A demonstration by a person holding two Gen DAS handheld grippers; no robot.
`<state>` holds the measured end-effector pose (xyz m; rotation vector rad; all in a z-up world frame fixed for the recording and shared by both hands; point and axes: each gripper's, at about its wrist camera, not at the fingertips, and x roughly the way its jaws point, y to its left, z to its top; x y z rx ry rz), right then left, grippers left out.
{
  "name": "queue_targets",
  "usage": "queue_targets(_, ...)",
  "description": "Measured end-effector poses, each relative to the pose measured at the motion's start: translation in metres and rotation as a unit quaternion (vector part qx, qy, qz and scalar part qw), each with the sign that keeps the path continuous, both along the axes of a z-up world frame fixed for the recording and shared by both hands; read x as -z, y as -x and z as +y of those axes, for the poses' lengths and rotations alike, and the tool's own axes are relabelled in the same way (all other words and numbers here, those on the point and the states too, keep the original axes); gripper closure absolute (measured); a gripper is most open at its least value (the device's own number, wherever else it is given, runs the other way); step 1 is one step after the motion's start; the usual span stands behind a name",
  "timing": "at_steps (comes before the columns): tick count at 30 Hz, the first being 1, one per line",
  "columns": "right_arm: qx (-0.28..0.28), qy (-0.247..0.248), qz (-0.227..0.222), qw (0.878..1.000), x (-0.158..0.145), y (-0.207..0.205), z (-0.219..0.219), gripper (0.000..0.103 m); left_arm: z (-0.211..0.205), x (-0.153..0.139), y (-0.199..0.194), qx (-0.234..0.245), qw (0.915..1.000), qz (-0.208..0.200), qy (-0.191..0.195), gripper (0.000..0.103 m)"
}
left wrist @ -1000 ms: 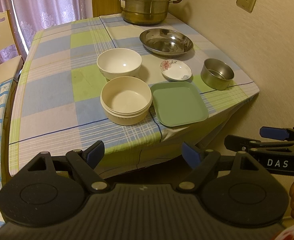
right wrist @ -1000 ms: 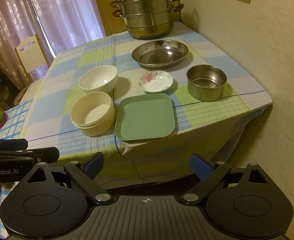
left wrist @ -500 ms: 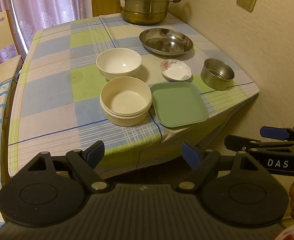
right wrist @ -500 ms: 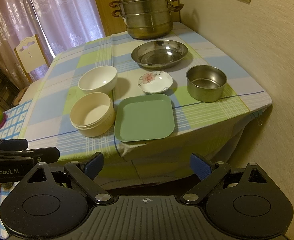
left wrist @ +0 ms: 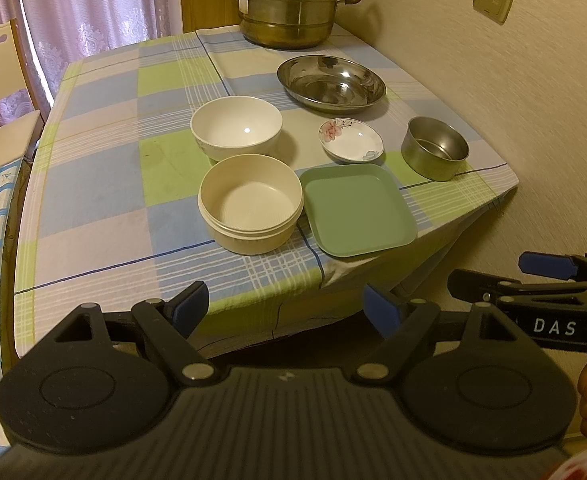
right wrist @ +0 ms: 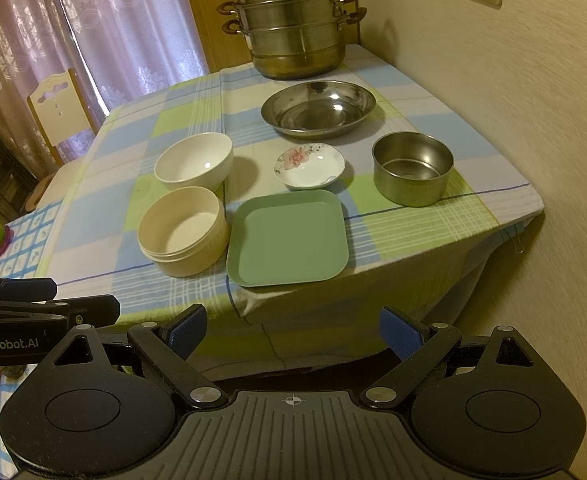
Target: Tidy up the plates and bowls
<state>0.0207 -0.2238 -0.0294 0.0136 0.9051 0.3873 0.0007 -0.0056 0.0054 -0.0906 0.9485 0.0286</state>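
Note:
On the checked tablecloth sit a green square plate [right wrist: 289,238] at the near edge, a cream ribbed bowl [right wrist: 183,230] to its left, a white bowl [right wrist: 193,162] behind that, a small flowered dish [right wrist: 309,165], a small steel bowl [right wrist: 412,168] on the right and a wide steel dish [right wrist: 318,108] further back. My left gripper [left wrist: 285,306] hangs open in front of the table edge, below the cream bowl [left wrist: 250,202] and green plate [left wrist: 357,210]. My right gripper [right wrist: 293,330] is open too, short of the table, holding nothing.
A tall steel steamer pot [right wrist: 293,24] stands at the table's far end by the wall. The wall [right wrist: 533,80] runs along the table's right side. A pale chair [right wrist: 59,108] stands at the far left by the curtain. A second blue-checked surface [right wrist: 17,240] lies left.
Both grippers have drifted very slightly; the dishes look a touch lower in the right wrist view. Nothing on the table has moved.

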Motion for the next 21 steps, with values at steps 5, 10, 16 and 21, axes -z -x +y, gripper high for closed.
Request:
queue_targets(5, 0.0, 0.0, 0.0, 1.0, -0.0013, -0.0023, 0.0, 0.01, -0.0004, -0.0003, 0.0, 0.0, 1.0, 0.0, 0.0, 0.02)
queue_targets(10, 0.0, 0.001, 0.0, 1.0, -0.0011, -0.0021, 0.0004, 0.01, 0.0003, 0.0003, 0.0, 0.0, 1.0, 0.0, 0.0, 0.02)
queue_targets(16, 0.0, 0.002, 0.002, 1.0, -0.0016, -0.007, 0.0006, 0.01, -0.0011, -0.0018, -0.0028, 0.001, 1.0, 0.002, 0.001, 0.02)
queue_targets(21, -0.001, 0.004, 0.002, 1.0, -0.0012, -0.0102, 0.0014, 0.01, -0.0018, -0.0021, -0.0033, 0.0, 1.0, 0.002, 0.002, 0.02)
